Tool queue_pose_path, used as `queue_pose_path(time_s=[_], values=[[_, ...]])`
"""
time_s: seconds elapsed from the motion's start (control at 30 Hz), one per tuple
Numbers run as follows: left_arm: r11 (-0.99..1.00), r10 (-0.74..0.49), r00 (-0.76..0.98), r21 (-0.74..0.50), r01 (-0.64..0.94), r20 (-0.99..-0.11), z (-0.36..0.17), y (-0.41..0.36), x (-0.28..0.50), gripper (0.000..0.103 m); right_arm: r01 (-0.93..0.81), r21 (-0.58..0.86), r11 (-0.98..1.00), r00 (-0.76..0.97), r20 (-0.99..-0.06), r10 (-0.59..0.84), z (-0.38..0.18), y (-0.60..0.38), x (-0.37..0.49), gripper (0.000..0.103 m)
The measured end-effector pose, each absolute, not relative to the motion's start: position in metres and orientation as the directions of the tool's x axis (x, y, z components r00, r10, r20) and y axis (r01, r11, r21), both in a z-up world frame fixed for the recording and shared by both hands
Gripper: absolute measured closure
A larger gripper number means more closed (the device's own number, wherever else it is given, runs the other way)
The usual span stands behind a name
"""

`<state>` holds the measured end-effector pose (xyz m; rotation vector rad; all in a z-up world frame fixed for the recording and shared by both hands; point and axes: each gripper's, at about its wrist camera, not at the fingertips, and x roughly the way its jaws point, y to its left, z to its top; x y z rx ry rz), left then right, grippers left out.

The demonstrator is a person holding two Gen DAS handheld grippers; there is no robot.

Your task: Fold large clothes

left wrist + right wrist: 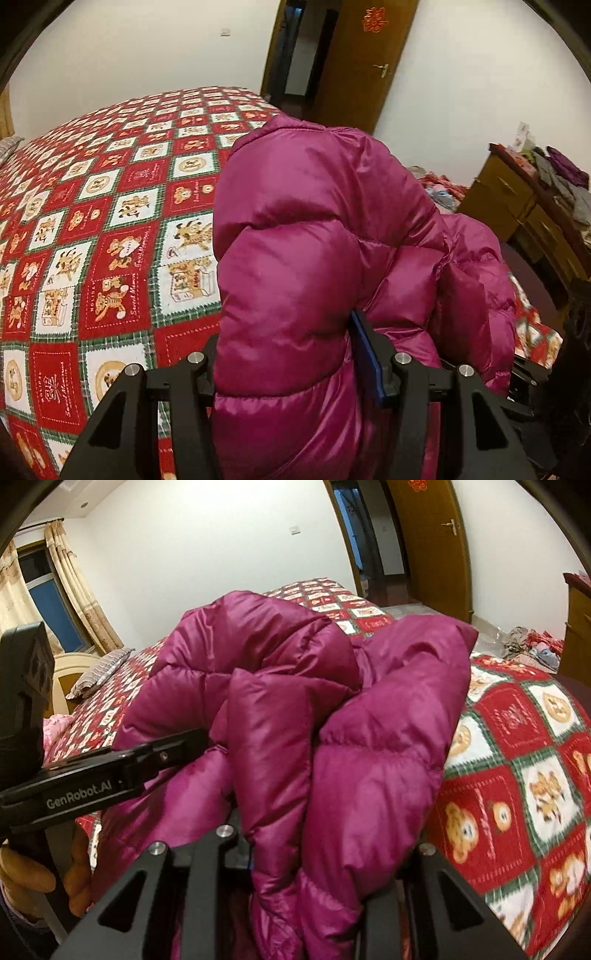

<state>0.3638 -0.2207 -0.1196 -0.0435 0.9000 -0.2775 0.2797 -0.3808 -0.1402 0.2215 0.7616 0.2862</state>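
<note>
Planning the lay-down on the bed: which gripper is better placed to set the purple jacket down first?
Left, probably: the left gripper, shut on the jacket, faces open bedspread.

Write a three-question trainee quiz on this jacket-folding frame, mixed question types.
1. True or false: both tools clamp the shiny magenta quilted down jacket.
2. What lies under the jacket? A) bare wooden floor B) red-and-white checked bear-print bedspread C) glass table
3. In the right wrist view, what grips the jacket from the left?

Key:
1. True: left tool and right tool both pinch puffy folds.
2. B
3. The left tool.
</note>
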Motion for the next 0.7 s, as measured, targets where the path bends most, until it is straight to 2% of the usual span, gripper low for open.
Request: queue_pose_path(time_s=[0.47,0.6,0.7], values=[[0.987,-0.149,0.574,-0.082,0.140,-0.805,-0.150,-0.220,0.397,0.046,-0.204,0.338,0.919,0.631,-0.672,0.388,-0.164,-0.384,0.313,0.073],[0.990,-0.129,0.573,-0.073,0.119,-0.809,-0.162,-0.217,0.402,0.041,-0.185,0.374,0.909,0.620,-0.673,0.403,-0.172,-0.389,0.316,0.073],[0.991,-0.122,0.580,-0.065,0.118,-0.805,-0.167,-0.216,0.403,0.035,-0.178,0.348,0.921,0.622,-0.685,0.379,-0.170,-0.384,0.317,0.072]])
